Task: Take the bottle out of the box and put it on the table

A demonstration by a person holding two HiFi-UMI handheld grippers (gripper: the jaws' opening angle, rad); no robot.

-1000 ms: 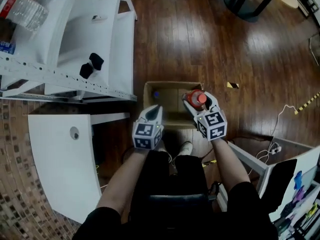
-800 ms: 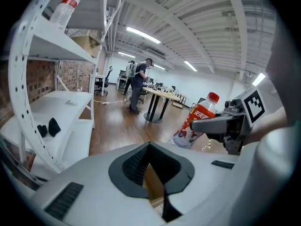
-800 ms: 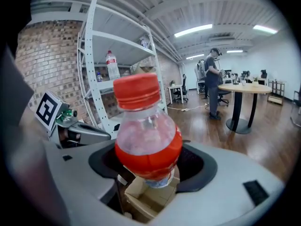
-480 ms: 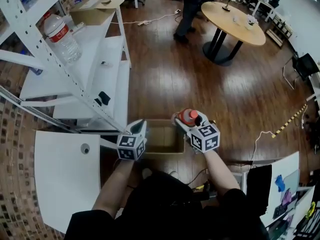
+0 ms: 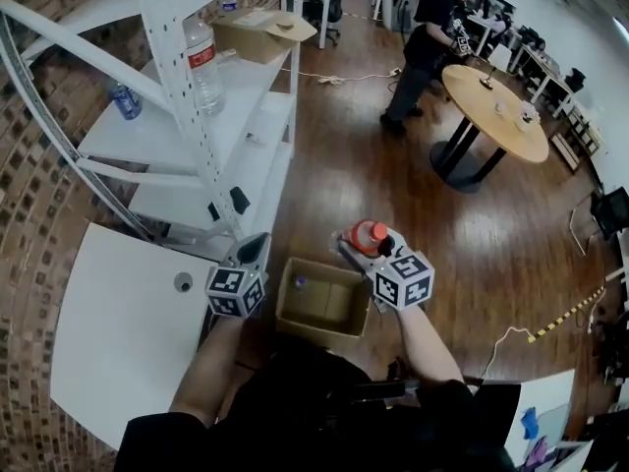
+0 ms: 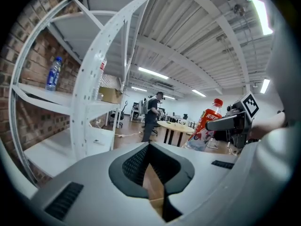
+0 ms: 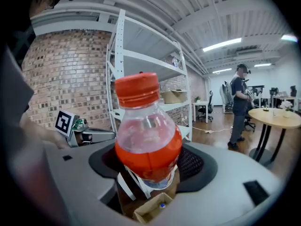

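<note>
Wood-floored workshop; white shelving rack (image 5: pixel 175 67) at left, white table (image 5: pixel 108 352) beneath it.

Cardboard box (image 5: pixel 324 308): left open on the floor.

Orange-drink bottle (image 5: pixel 369 234): clamped at the body by the right gripper (image 7: pixel 149 168) and lifted clear of the box from rim level a second ago. Removal is judged done; placement on the table is outstanding.

Left gripper (image 6: pixel 150 147): jaws together, empty, likewise raised.

The bottle's label is shown only in the left gripper view, the table only in the head view.

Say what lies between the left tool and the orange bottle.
Head view: the open brown cardboard box, down on the wood floor, sits between the left tool and the red-capped orange plastic bottle.
</note>
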